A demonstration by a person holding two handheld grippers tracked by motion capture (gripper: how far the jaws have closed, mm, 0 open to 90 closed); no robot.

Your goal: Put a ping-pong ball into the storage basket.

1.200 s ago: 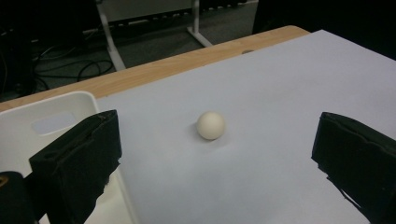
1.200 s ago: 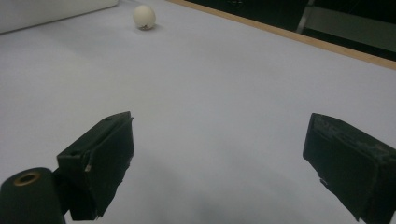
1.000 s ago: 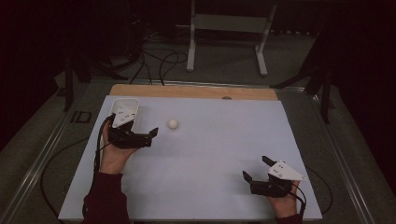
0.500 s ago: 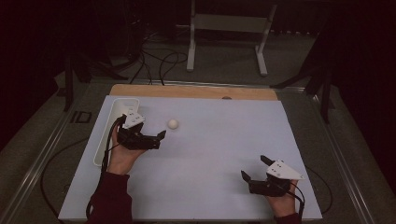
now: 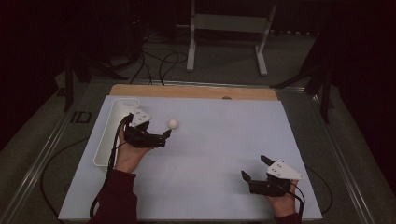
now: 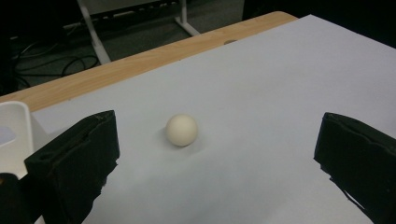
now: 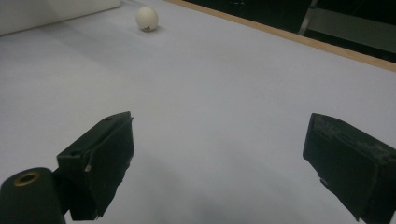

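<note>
The ball (image 5: pixel 173 123) rests on the white sheet (image 5: pixel 210 158) in the upper left of the high view, untouched and free-standing. In the left gripper view the ball (image 6: pixel 181 130) sits just left of centre, between and slightly beyond the two black jaws.

The left tongs (image 5: pixel 164 135) lie immediately below and left of the ball, jaws spread, gripping nothing. Over the last second they have travelled down and to the right, from over the white tray (image 5: pixel 112 135) toward the ball; the tray now lies to their left along the sheet's edge. This shift indicates that the approach is nearly complete: the ball is close to lined up for a grasp, and the closing step is not yet done.

The right tongs (image 5: pixel 254 170) occupy the lower right of the high view, jaws spread and holding nothing, position practically unchanged, well apart from the ball. The tabletop edge (image 5: pixel 196 91) runs beyond the sheet.
</note>
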